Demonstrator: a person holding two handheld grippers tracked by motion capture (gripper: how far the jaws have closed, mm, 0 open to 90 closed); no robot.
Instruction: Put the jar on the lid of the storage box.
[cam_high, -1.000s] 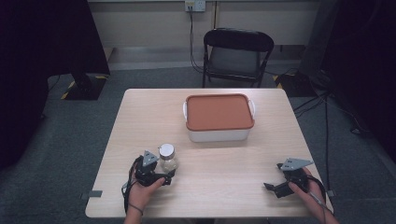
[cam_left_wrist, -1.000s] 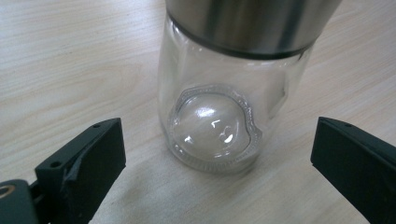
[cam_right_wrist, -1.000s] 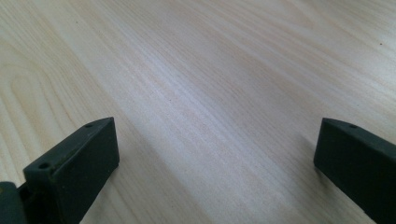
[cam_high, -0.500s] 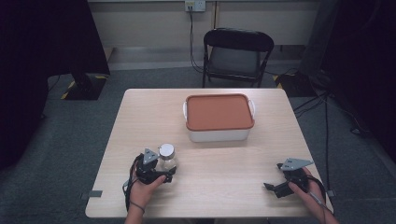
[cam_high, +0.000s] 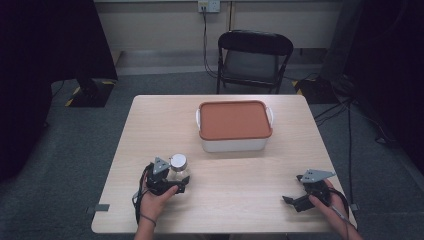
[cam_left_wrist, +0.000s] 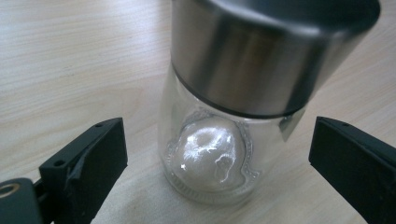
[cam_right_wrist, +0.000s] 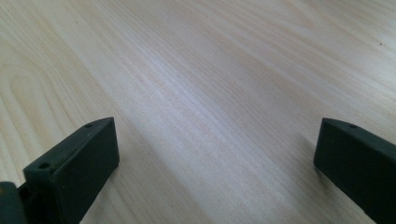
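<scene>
My left tongs (cam_left_wrist: 215, 154) sit low on the desk (cam_high: 240, 185) with their jaws apart, one on each side of the jar (cam_left_wrist: 219, 140), and neither jaw touches the glass; the gap shows plainly in the left gripper view. The jar stands upright between the jaws, its steel cap (cam_left_wrist: 261, 51) above them, a pale lump resting at the bottom of the glass. Compared with a second ago the change is small: from the high view the left tongs (cam_high: 167, 181) have crept a little closer to the jar (cam_high: 178, 167), and the jar itself has not shifted on the desk. I read that as the approach being finished and the grasp not yet made, so the next thing I would do is close on the glass below the cap, squarely, because smooth glass could slip or tip if one jaw lands first. My right tongs (cam_high: 300, 200) lie well off to the right of the left ones, near the desk's front edge, just as they did a second ago; in the right gripper view their jaws are wide apart over bare wood, holding nothing. Beyond both tongs, toward the far side of the desk, sits the box (cam_high: 235, 142) with its orange lid (cam_high: 235, 120) on.
</scene>
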